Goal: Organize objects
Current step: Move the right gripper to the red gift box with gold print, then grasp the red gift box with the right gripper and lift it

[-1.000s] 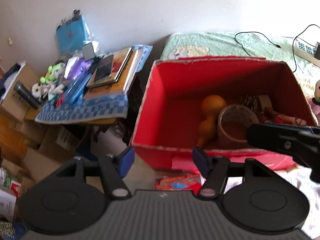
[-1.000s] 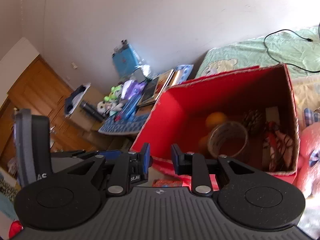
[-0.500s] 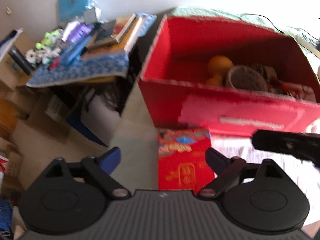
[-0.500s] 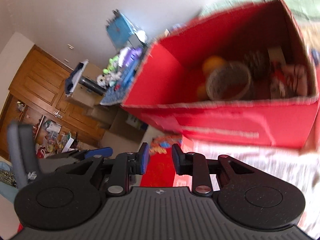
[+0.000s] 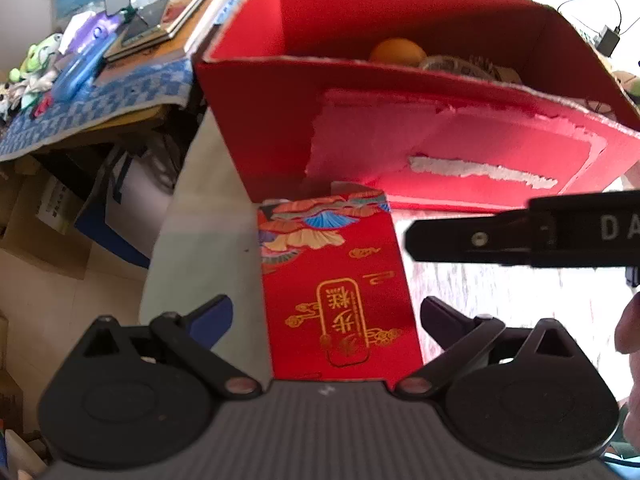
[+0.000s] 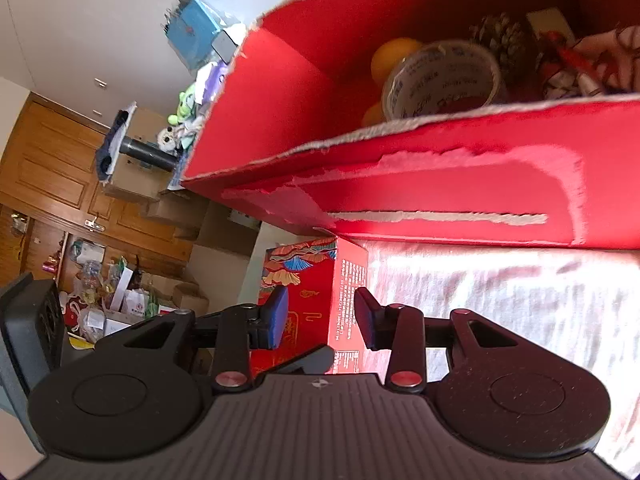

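Observation:
A small red gift box (image 5: pixel 336 280) with gold print lies flat in front of the big red carton (image 5: pixel 260 120). My left gripper (image 5: pixel 326 312) is open wide, one finger on each side of the gift box and clear of it. My right gripper (image 6: pixel 322 312) is open too, and the gift box's (image 6: pixel 304 264) right edge lies between its fingers. In the left wrist view the right gripper (image 5: pixel 520 232) shows only as a black bar. The carton (image 6: pixel 440 184) holds an orange gourd (image 6: pixel 392 56), a tape roll (image 6: pixel 440 76), a pine cone (image 6: pixel 500 36) and red-white cloth.
A white bed cover (image 6: pixel 500 300) lies under the carton and gift box. To the left stands a side table with a blue checked cloth (image 5: pixel 100 92), books and plush toys. Cardboard boxes (image 5: pixel 40 232) crowd the floor, and a wooden cabinet (image 6: pixel 48 168) stands beyond. A person's finger (image 5: pixel 628 328) shows at the right edge.
Both grippers came down from above the carton to the small gift box in front of it. The left opened wider and the right opened from nearly shut.

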